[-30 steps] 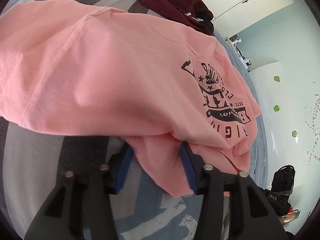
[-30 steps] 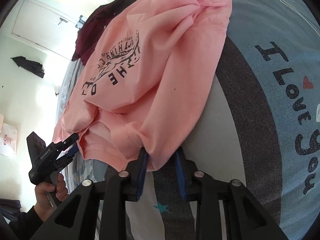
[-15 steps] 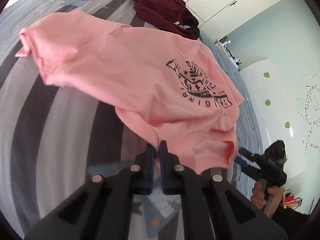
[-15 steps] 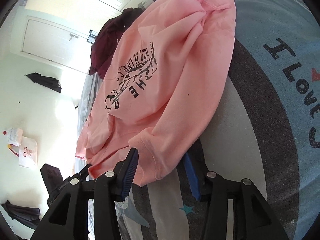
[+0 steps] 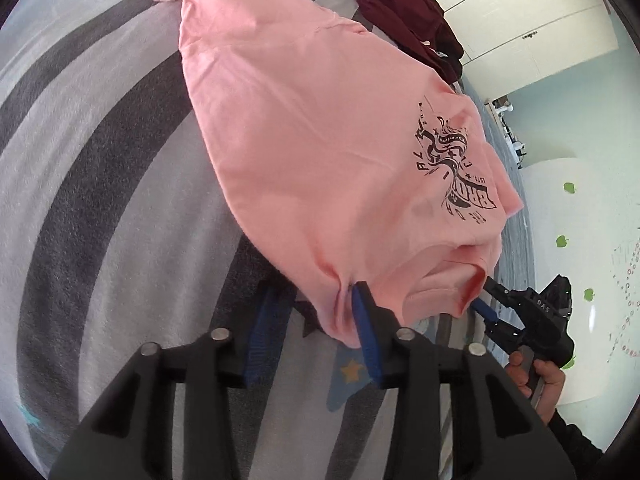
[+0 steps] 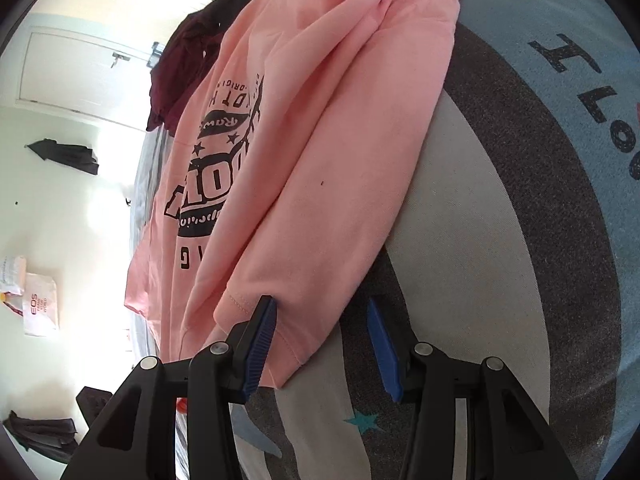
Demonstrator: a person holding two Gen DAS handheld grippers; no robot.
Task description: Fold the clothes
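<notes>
With both pairs of tongs standing apart at the near edge of the pink cotton T-shirt with a black printed emblem (image 5: 328, 152), the step in hand looks like the letting-go after a fold or a pull, with the shirt's lie about to be checked. The shirt lies on the bed's grey, white and blue striped cover (image 5: 104, 184), bunched lengthwise into a long, narrow shape, its print partly creased.

The left tongs (image 5: 312, 328) have just been opening; a pinch of the shirt's hem hangs in the gap against the right-hand blue pad (image 5: 366, 332), and the other pad is clear of it, so nothing is clamped. The right tongs (image 6: 324, 344) are spread as well: the shirt's stitched corner lies between the pads, touching the left one only.

A dark maroon garment (image 5: 404, 12) sits in a heap at the far end of the bed, just beyond the shirt.

The next move, as I judge it, calls for a fresh grip on each side of the hem, taken so that both layers are caught, then a spreading pull to flatten the body before any fold across. The loose folds along the right side would otherwise be trapped in the crease.
</notes>
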